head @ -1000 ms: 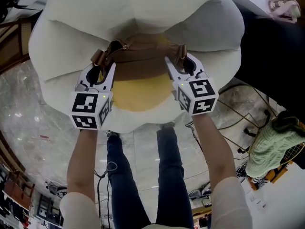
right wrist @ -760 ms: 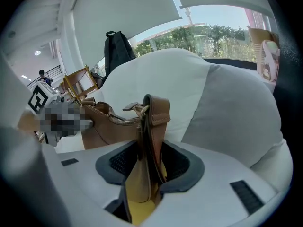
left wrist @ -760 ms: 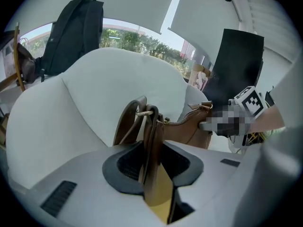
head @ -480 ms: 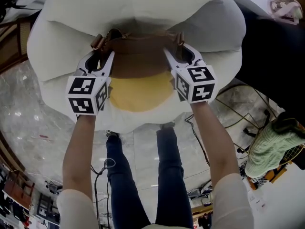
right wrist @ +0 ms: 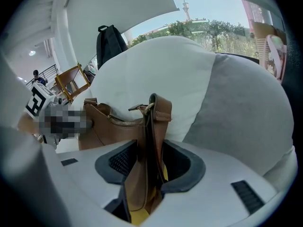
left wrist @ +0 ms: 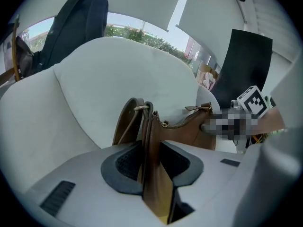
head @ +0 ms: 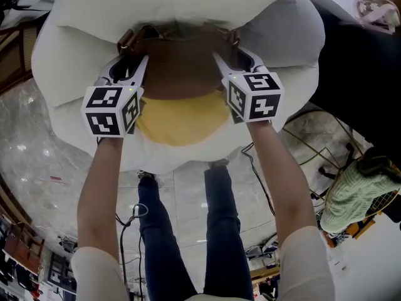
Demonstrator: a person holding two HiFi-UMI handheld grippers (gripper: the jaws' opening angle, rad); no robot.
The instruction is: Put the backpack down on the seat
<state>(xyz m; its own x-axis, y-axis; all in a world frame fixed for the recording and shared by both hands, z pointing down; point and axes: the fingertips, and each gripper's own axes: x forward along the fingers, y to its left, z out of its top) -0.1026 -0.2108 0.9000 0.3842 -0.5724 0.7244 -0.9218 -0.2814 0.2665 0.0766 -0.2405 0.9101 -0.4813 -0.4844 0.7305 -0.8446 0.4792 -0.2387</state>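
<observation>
One brown leather bag (head: pixel 182 83) with a yellow lower panel and a brass zip along its top hangs low over the seat (head: pixel 182 158) of a white padded armchair (head: pixel 175 5), close to the fold where the seat meets the backrest. No view shows whether its base touches the cushion. The left gripper (head: pixel 130 61) has its fingers closed on the bag's left end, where the strap joins at a brass ring; the leather fills the narrow gap between them in the left gripper view (left wrist: pixel 151 160). The right gripper (head: pixel 233 54) clamps the opposite end at the other strap tab, and its fingers have just eased a little wider with the leather pinched between them (right wrist: pixel 151 164). Both point down and away from the person, marker cubes toward the camera. Below the chair's front edge stand the person's legs in dark trousers (head: pixel 219 231) on a pale marble floor (head: pixel 37 162). Black cables (head: pixel 313 149) trail across it to the right. Behind the backrest sits a dark backpack (left wrist: pixel 78 27).
</observation>
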